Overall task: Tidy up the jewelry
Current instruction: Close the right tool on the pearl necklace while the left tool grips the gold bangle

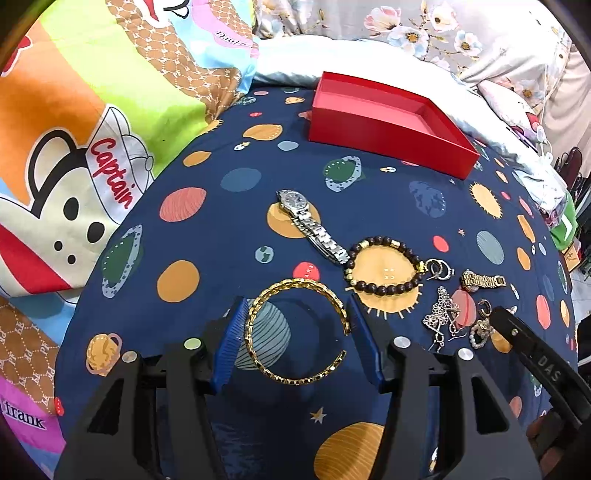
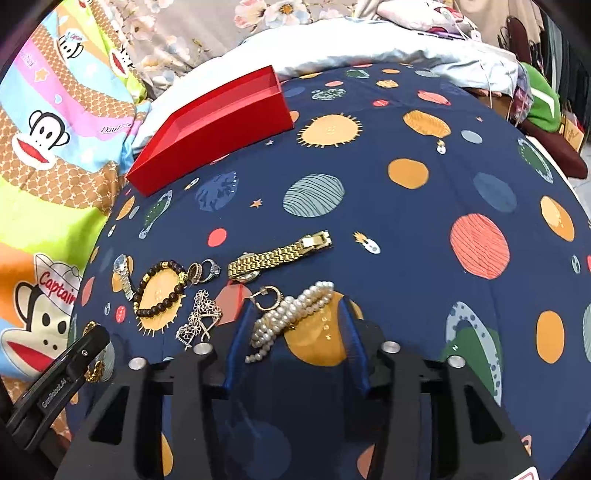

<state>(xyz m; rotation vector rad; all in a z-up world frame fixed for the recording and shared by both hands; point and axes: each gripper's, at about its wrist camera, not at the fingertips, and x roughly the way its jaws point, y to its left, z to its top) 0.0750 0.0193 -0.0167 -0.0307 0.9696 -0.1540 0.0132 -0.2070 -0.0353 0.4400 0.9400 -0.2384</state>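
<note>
An empty red box sits at the far side of the navy planet-print sheet; it also shows in the right wrist view. My left gripper is open, its blue pads on either side of a gold chain bangle lying on the sheet. My right gripper is open around a pearl bracelet. Between them lie a silver watch, a dark bead bracelet, rings, a gold watch, a silver flower brooch and a gold hoop earring.
Cartoon-print bedding lies to the left and a white quilt behind the box. A floral pillow is at the back. A green item sits at the bed's right edge.
</note>
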